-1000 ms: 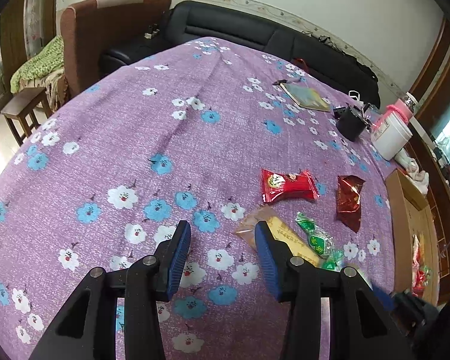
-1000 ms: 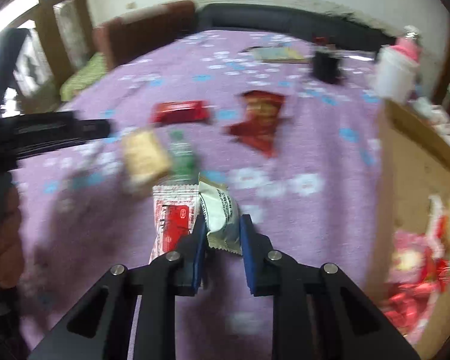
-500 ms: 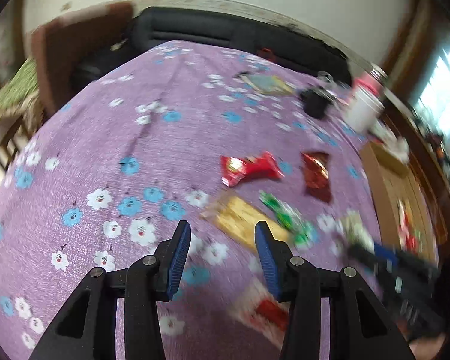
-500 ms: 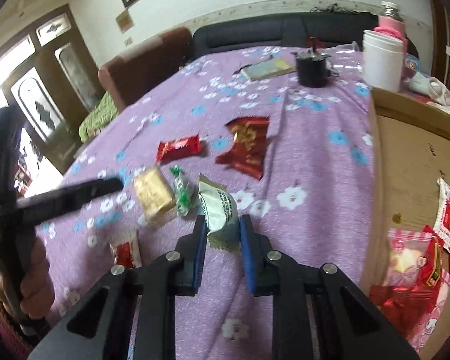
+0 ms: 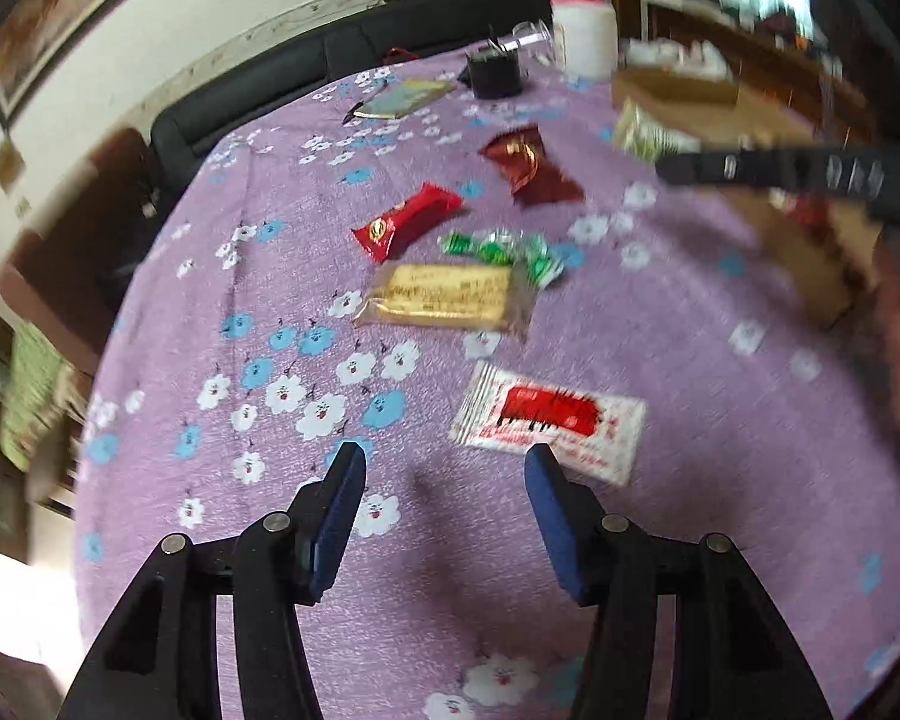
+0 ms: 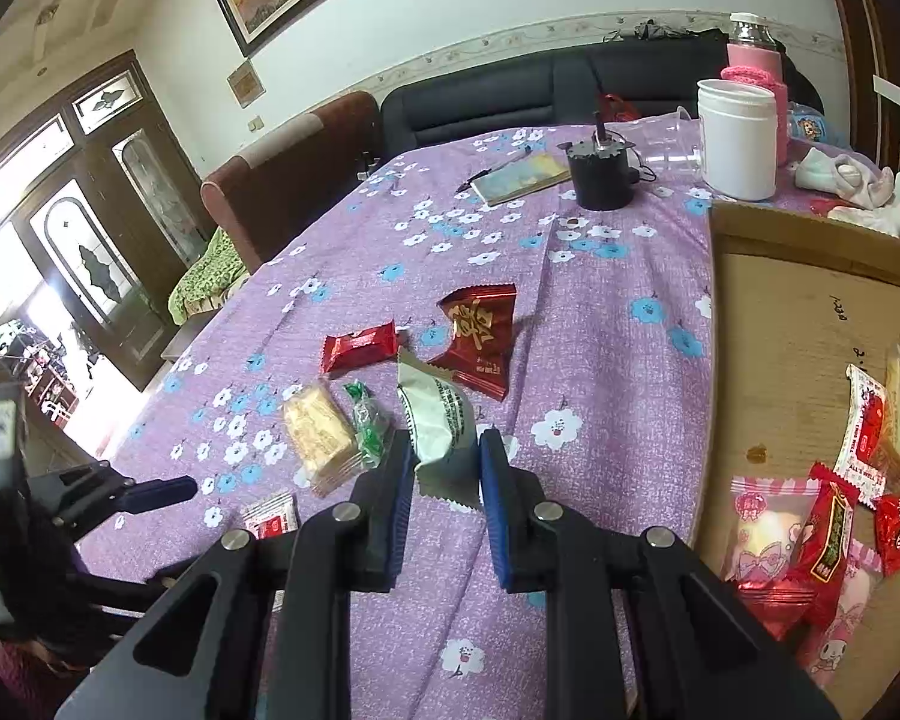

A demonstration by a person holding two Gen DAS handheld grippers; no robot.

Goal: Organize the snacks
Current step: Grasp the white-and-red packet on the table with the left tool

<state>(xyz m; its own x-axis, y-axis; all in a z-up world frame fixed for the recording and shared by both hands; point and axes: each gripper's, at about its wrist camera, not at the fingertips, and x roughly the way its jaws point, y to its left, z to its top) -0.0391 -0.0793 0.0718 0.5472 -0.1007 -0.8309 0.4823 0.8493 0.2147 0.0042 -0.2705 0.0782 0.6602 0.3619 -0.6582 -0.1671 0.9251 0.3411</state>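
Observation:
My right gripper (image 6: 447,459) is shut on a white-and-green snack packet (image 6: 435,417), held above the purple flowered tablecloth (image 6: 600,360). My left gripper (image 5: 444,480) hovers over the cloth with its jaws opening and nothing between them. Just ahead of its right finger lies a white-and-red packet (image 5: 549,423). Farther on lie a yellow biscuit pack (image 5: 450,300), a green candy (image 5: 504,252), a red bar (image 5: 405,219) and a dark red pouch (image 5: 528,165). To the right, a cardboard box (image 6: 810,360) holds several snacks.
At the far end of the table stand a black pot (image 6: 603,171), a white jar (image 6: 738,138), a pink bottle (image 6: 753,54) and a notebook (image 6: 522,180). A sofa (image 6: 540,90) and armchair (image 6: 288,168) stand beyond the table.
The left gripper rolled and moved over the cloth, so the white-and-red packet now lies just ahead of it, and its jaws have widened. The right gripper lifted the white-and-green packet slightly toward the box.

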